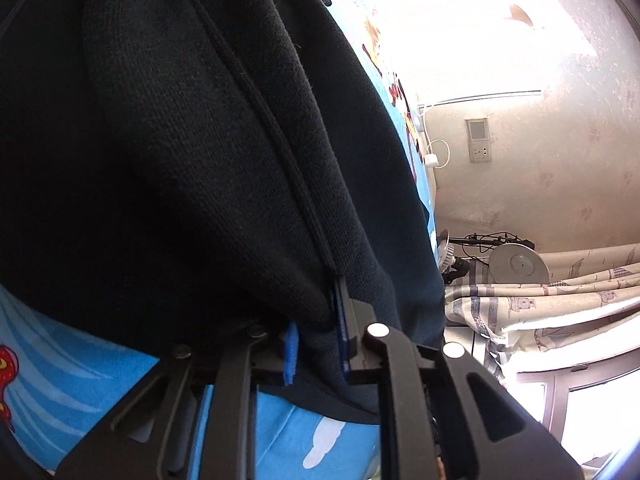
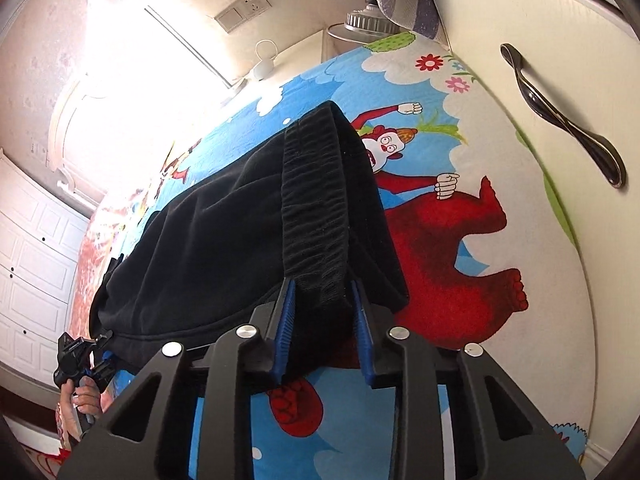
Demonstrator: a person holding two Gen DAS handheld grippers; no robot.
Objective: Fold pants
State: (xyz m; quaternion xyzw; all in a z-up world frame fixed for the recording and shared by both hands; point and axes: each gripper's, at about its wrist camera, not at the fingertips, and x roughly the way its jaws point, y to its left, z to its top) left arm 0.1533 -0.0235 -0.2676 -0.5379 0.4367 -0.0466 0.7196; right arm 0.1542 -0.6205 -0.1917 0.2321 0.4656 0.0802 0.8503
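Observation:
Black knit pants (image 1: 200, 140) fill most of the left wrist view, and my left gripper (image 1: 316, 344) is shut on a bunched edge of them by a seam. In the right wrist view the pants (image 2: 240, 232) lie lengthwise on a blue cartoon bed sheet (image 2: 460, 264). My right gripper (image 2: 322, 320) is shut on their ribbed elastic waistband, which sits between the blue pads (image 2: 284, 328). A hand holds the left gripper (image 2: 80, 360) at the far left corner of the pants in that view.
The sheet (image 1: 60, 380) shows beneath the pants. A wall socket (image 1: 479, 152), a lamp (image 1: 516, 264) and patterned curtains (image 1: 540, 304) stand beyond the bed. A white door with a dark handle (image 2: 560, 120) borders the bed, and white cabinets (image 2: 32, 260) stand opposite.

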